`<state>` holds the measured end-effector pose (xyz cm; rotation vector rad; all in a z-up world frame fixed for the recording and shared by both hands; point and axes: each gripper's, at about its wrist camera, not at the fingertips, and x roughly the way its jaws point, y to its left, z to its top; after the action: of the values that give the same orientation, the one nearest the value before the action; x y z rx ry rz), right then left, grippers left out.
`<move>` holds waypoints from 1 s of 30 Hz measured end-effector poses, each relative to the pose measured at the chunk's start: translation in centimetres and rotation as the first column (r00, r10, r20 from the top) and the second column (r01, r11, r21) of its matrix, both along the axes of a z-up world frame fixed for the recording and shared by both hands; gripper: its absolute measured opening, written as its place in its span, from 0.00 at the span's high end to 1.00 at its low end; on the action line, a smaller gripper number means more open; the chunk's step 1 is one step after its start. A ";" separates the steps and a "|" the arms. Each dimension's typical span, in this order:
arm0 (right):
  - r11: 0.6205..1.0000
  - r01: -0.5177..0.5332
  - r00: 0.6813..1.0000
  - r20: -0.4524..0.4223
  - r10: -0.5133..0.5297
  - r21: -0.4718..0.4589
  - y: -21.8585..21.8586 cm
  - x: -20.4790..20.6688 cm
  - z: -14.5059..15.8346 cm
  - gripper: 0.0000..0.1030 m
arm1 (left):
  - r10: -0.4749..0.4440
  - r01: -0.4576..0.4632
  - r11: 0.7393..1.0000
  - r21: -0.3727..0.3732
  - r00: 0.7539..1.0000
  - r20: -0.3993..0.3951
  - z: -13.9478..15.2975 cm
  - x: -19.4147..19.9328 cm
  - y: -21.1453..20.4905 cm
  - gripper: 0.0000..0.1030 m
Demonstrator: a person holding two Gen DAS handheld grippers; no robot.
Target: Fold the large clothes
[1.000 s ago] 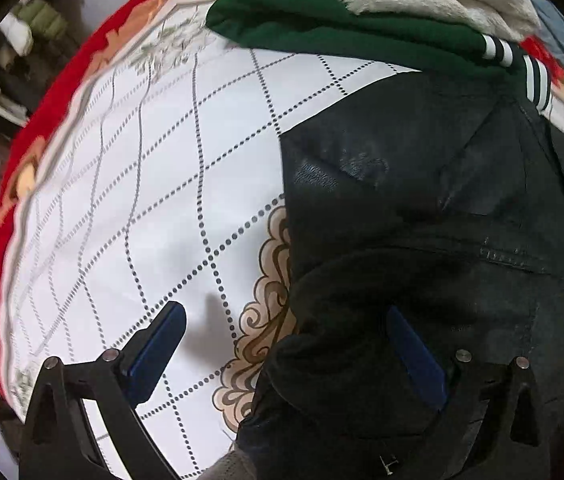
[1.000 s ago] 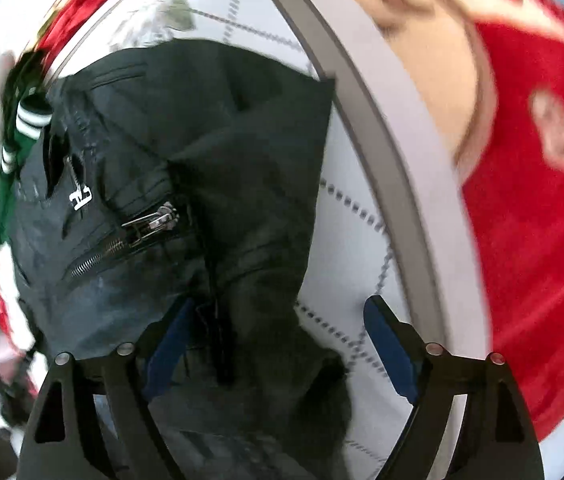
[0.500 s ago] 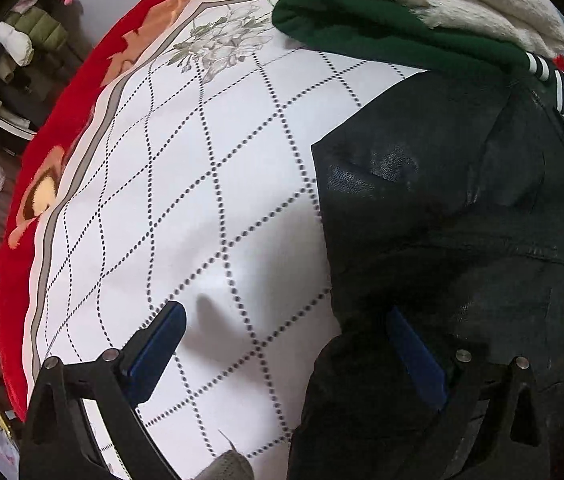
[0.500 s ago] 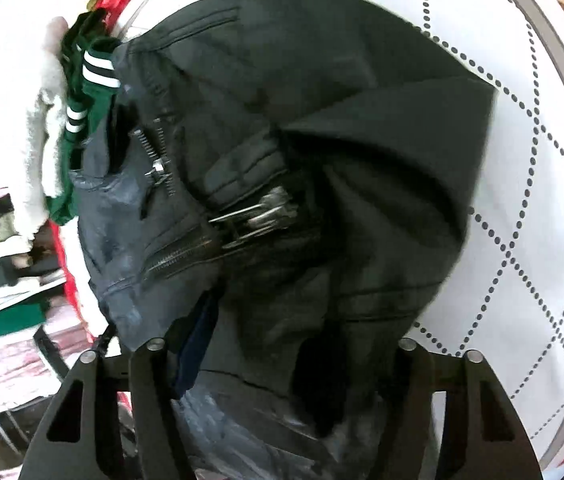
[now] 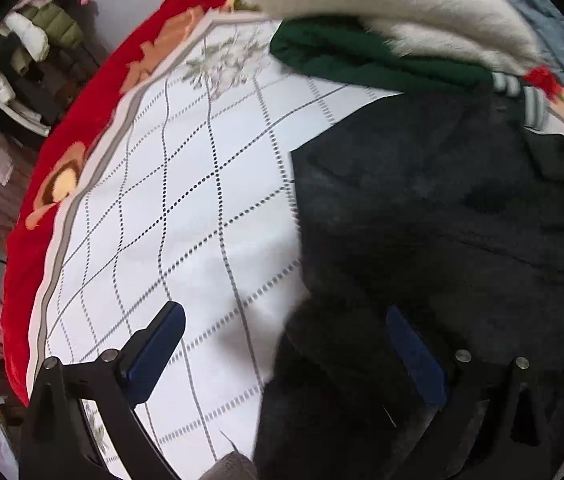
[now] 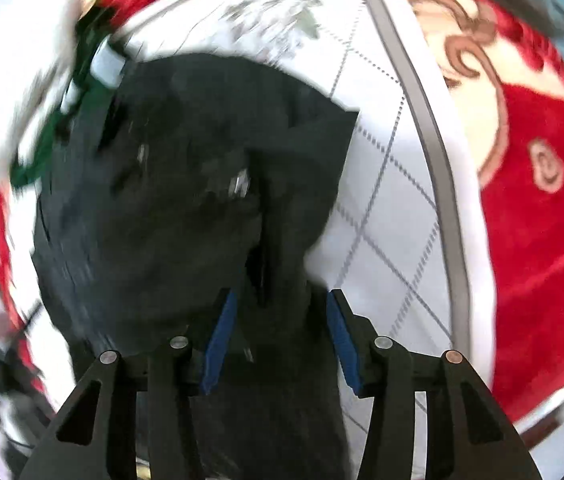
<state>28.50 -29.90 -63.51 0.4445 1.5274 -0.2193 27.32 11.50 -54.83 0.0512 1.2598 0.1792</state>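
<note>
Black leather-like cloth is filling most of both views: a jacket point(image 5: 442, 240) is lying on a white quilt point(image 5: 186, 208) with a dotted diamond pattern and a red border, just beside a stack of other clothes, a green garment point(image 5: 362, 64) under a white fleece point(image 5: 382, 8).

Judging by how it lies, the fold is looking partly made. The jacket is sitting as a compact dark block with a straight left edge and a square corner, and in the right view one panel is lying doubled over the body, with a metal zip point(image 6: 240, 184) glinting near the middle. Further folds and a final tidy placing are probably remaining; the right view is blurred, so the exact layers are hard to read.

The left gripper point(image 5: 282, 344) is standing wide open and holding nothing, one pad over bare quilt and the other over the jacket's edge. The right gripper point(image 6: 278, 336) is narrowed, with a bunch of black cloth lying between its blue pads; whether it is actually pinching that cloth I cannot tell.

The surface is looking smooth and slightly shiny, heavy and stiffly creased.
</note>
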 end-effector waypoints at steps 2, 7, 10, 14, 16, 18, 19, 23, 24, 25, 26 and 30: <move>0.998 -0.064 0.996 -0.056 0.063 -0.028 2.1 -0.1 -1.0 0.52 | -0.035 0.034 0.999 0.036 0.999 0.009 0.0 -1.0 -1.1 0.00; 0.973 -0.141 0.984 -0.136 0.117 -0.182 4.6 -0.9 -5.2 0.74 | -0.064 0.071 0.990 0.126 0.996 -0.058 -4.4 -1.9 -2.2 0.00; 0.986 0.033 0.997 -0.059 -0.043 -0.163 2.4 -1.8 -5.0 0.75 | -0.037 0.042 0.997 0.067 0.996 -0.078 -5.4 -1.7 -1.4 0.00; 0.973 0.140 0.985 -0.075 -0.156 -0.185 0.6 -3.8 -6.3 0.75 | -0.041 0.044 0.998 0.035 0.995 -0.087 -5.6 -1.4 -0.8 0.00; 0.974 0.138 0.983 -0.093 -0.156 -0.178 0.4 -3.7 -6.6 0.75 | -0.043 0.046 0.999 0.026 0.995 -0.085 -5.4 -1.6 -0.6 0.00; 0.978 0.130 0.982 -0.118 -0.150 -0.163 0.5 -3.2 -6.1 0.74 | -0.034 0.037 0.999 0.024 0.995 -0.091 -4.9 -1.6 -0.5 0.00; 0.981 0.125 0.982 -0.120 -0.144 -0.150 0.5 -2.7 -5.4 0.73 | -0.024 0.027 0.999 0.037 0.996 -0.088 -4.4 -1.7 -0.4 0.00; 0.988 0.102 0.992 -0.067 -0.110 -0.117 0.1 -2.0 -2.1 0.47 | 0.011 -0.007 0.997 0.074 0.998 -0.055 -2.1 -2.4 -0.7 0.00; 0.990 0.100 0.993 -0.047 -0.105 -0.101 -0.4 -2.4 -1.3 0.41 | 0.017 -0.014 0.996 0.089 0.999 -0.037 -1.0 -2.8 -1.2 0.00; 0.992 0.096 0.995 -0.021 -0.098 -0.076 -0.9 -2.8 -0.5 0.33 | 0.017 -0.015 0.994 0.106 1.000 -0.022 -0.2 -3.2 -1.7 0.00; 0.994 0.093 0.996 -0.001 -0.093 -0.054 -1.4 -2.8 0.0 0.33 | 0.014 -0.013 0.992 0.129 1.000 -0.004 0.7 -3.8 -2.5 0.00; 0.989 0.042 0.992 0.108 -0.058 0.143 -3.9 -3.6 1.3 0.32 | -0.009 -0.002 0.974 0.226 0.999 0.046 3.5 -6.5 -6.8 0.00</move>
<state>24.85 -33.82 -62.24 0.5977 1.4278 -0.1240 20.82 4.69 -51.29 0.2438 1.1877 0.3186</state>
